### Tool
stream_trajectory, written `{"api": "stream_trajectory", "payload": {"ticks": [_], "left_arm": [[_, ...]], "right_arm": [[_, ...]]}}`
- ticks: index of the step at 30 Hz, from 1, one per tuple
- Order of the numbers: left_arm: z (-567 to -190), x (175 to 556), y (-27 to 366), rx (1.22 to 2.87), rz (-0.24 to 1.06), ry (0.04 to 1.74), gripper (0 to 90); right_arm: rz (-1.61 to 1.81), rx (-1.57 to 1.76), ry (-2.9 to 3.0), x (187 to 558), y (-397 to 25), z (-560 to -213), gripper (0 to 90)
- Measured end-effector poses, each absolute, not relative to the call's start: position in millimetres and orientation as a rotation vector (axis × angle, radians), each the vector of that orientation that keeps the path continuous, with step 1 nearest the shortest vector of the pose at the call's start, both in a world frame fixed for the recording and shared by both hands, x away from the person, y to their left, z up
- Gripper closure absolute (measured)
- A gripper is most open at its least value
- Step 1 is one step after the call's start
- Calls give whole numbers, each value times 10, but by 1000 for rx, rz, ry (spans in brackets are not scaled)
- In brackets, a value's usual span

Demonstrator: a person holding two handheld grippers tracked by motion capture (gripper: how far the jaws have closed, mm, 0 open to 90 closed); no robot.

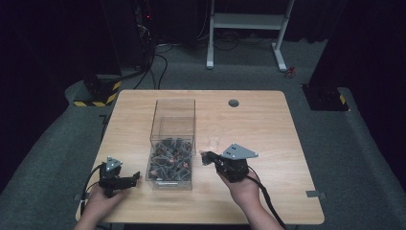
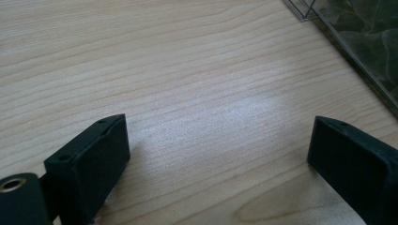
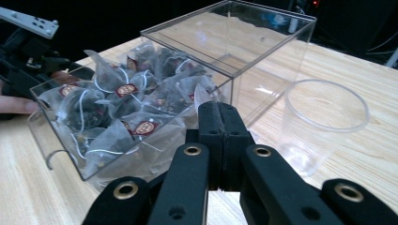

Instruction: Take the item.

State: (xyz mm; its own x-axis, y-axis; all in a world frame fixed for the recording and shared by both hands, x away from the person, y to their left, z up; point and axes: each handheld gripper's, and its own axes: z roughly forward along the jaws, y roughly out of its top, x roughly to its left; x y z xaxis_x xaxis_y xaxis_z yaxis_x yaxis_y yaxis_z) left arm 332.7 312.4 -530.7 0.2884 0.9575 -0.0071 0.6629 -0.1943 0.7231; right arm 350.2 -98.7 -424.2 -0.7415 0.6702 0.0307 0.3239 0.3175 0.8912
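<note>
Clear plastic forms the box (image 1: 173, 143) that stands near the middle of the wooden table (image 1: 258, 129), and its near half is heaped with pyramid tea bags (image 1: 170, 162) in dark mesh with small red tags. In the right gripper view the bags (image 3: 117, 117) are seen pressed against the near wall of the box (image 3: 244, 42), while its far half is seen bare down to the wood. A clear plastic cup (image 1: 215, 141) is stood upright just to the right of the box, apart from it; in the right gripper view the cup (image 3: 321, 122) is seen close beyond the jaws.

The right gripper (image 1: 208, 158) is held between the box and the cup, pointed away from the person, and its jaws (image 3: 220, 136) are pressed together; whether anything is pinched between them cannot be told. The left gripper (image 1: 130, 179) is held low over the table at the box's near left corner, aimed toward the box, and its jaws are spread wide over bare wood (image 2: 202, 93), with a corner of the box (image 2: 356, 37) seen at the upper right of its own view.
</note>
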Motion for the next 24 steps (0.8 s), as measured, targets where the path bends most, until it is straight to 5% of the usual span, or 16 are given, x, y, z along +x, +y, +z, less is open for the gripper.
{"api": "stream_trajectory", "payload": {"ticks": [24], "left_arm": [[-5309,3325,3120,1934,606,1450,62]], "right_arm": [[1366,955,2190,3660,-1168,-4287,900]]}}
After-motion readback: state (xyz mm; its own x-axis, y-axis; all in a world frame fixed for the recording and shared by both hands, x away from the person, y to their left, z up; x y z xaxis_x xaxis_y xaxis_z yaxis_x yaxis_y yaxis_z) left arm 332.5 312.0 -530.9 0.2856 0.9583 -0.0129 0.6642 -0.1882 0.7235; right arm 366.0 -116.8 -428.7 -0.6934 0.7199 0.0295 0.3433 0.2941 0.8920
